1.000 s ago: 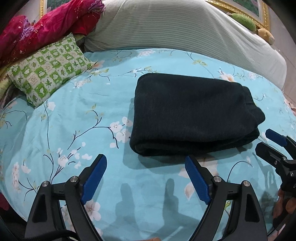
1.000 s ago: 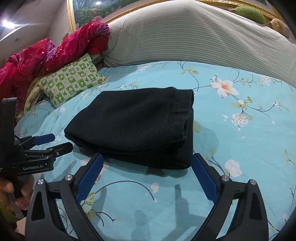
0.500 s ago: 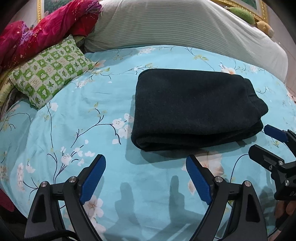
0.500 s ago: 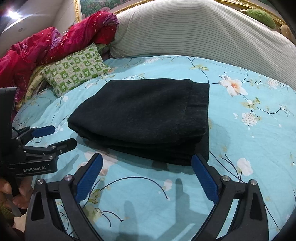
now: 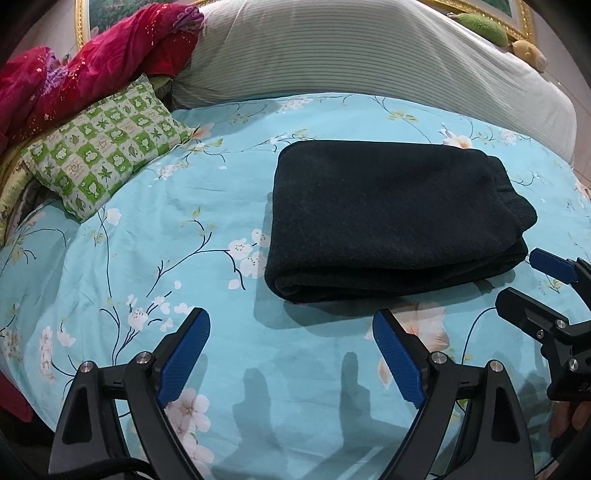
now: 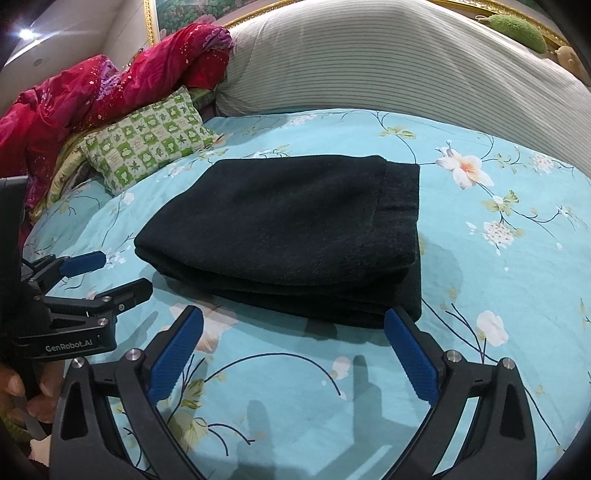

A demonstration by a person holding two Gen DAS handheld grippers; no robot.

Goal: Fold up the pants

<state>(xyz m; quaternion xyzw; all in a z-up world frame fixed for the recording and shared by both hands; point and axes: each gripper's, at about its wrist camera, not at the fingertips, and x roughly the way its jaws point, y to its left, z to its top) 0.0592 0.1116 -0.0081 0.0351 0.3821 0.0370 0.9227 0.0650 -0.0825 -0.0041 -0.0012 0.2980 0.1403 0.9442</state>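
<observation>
The pants (image 5: pixel 391 218) lie folded into a thick dark rectangle on the bed sheet (image 5: pixel 155 229), which is turquoise with printed white and peach blossoms on thin dark branches. Several layers show stacked along the near edge of the bundle, and in the right wrist view a band of the same dark cloth runs down its right end.

The left gripper (image 5: pixel 291 350) hovers just short of the near edge of the pants, its blue-padded jaws spread wide with nothing between them. The right gripper (image 6: pixel 293 343) sits close to the same edge, its jaws also spread wide and empty; the tip of its right finger is just beside the near right corner of the bundle, though I cannot tell if it touches. Each gripper shows in the other's view: the right one at the right margin of the left wrist view, the left one at the left margin of the right wrist view, where white lettering on its black body reads "GenRobot.AI". Fingertips of the person's hand (image 6: pixel 14 391) show just below that label.

Behind the pants a large striped bolster (image 5: pixel 369 55) runs across the head of the bed. To the left lie a green and white checked pillow (image 5: pixel 103 147) printed with leaves and a crumpled red blanket (image 5: pixel 74 74). A gold picture frame (image 6: pixel 151 22) edges the wall above
</observation>
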